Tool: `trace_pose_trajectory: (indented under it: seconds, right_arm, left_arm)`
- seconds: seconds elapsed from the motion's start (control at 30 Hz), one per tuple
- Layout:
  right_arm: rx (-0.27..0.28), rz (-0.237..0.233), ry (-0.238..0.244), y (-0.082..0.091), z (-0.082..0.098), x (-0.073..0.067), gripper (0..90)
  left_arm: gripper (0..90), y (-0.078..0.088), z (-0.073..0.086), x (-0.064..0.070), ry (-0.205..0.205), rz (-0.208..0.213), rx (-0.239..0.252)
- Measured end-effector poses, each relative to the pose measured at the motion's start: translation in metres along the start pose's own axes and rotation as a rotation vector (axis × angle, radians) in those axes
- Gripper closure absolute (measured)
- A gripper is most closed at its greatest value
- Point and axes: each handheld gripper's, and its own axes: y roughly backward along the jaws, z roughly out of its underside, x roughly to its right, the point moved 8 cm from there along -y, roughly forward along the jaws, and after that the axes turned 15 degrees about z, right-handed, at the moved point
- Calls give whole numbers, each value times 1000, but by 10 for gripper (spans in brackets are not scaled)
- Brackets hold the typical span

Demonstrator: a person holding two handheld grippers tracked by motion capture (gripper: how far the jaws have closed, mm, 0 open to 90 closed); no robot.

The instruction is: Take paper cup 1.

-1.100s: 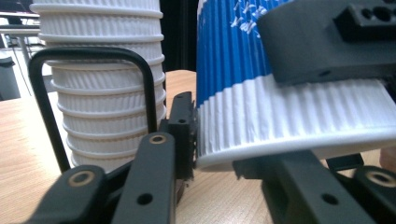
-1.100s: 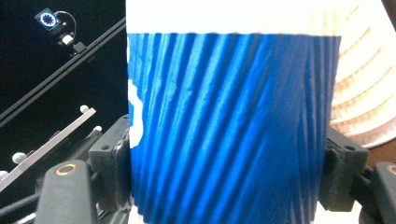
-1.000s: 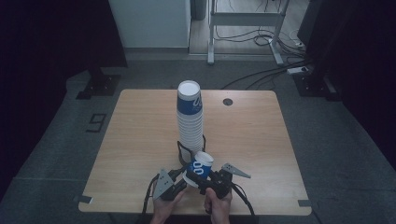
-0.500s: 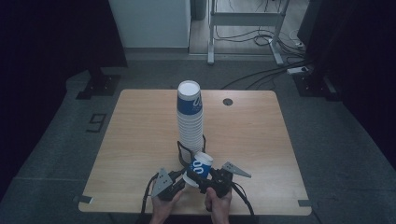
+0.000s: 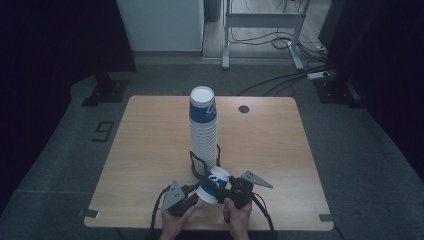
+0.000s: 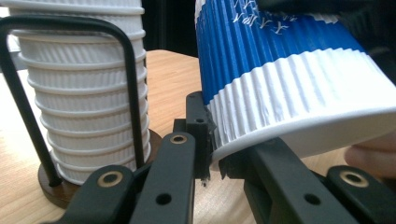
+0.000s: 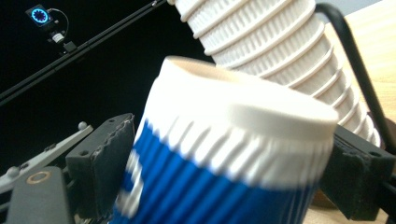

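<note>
At the near edge of the table (image 5: 140, 150), the left gripper (image 6: 212, 161) is clamped on the rolled rim of a blue-and-white ribbed paper cup (image 6: 289, 88), which is tilted just in front of the tall stack of cups (image 5: 203, 127) in its black wire holder (image 6: 126, 88). To its right, the right gripper (image 7: 224, 172) has just been opening: its jaws flank the cup's base end, the left pad standing clear of the wall.

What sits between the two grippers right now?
A blue-and-white ribbed paper cup, seen in the high view between the left gripper and right gripper.
</note>
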Motion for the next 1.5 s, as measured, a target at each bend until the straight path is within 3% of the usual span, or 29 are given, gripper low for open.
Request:
trace_pose_trajectory:
  seconds: [0.17,0.27,0.37,0.6,0.73,0.83,0.87,0.9,0.93,1.0,1.07,1.2,1.23,1.4,1.43,1.47,1.5]
  right_arm:
    - [11,18,18,0,-5,4,122]
    - [25,24,38,3,-9,5,109]
    - [25,30,41,4,-10,7,112]
    - [55,40,49,8,-22,11,121]
    - [102,52,104,19,-33,12,122]
    - [119,59,117,24,-35,14,118]
    - [128,50,172,29,-32,14,116]
    - [128,50,172,29,-32,14,116]
    - [131,55,215,33,-30,16,116]
    - [134,78,240,35,-28,19,116]
    - [137,71,254,38,-25,20,116]
    - [122,96,336,39,-19,23,123]
    - [120,97,357,39,-17,24,123]
    - [133,118,421,40,-12,26,121]
    - [122,114,441,39,-9,26,121]
    - [65,123,494,37,1,29,121]
    - [45,131,519,37,4,30,121]
  left_arm:
    - [836,1,2,0,10,4,-22]
    - [836,1,1,1,43,34,-28]
    - [837,2,1,1,48,44,-45]
    - [839,6,0,-1,49,57,-64]
    - [839,13,-3,-2,36,53,-74]
    - [839,15,-4,-4,32,48,-84]
    - [839,18,-5,-6,26,31,-101]
    - [839,18,-5,-6,26,31,-101]
    - [839,20,-5,-8,25,32,-117]
    - [840,22,-4,-11,28,19,-138]
    - [840,24,-5,-14,36,19,-148]
    - [841,28,-6,-18,47,7,-153]
    - [841,29,-8,-18,57,32,-164]
    - [843,30,-8,-19,57,37,-208]
    - [843,30,-7,-19,55,35,-223]
    - [844,30,-8,-20,53,30,-237]
    - [843,30,-8,-20,53,30,-237]
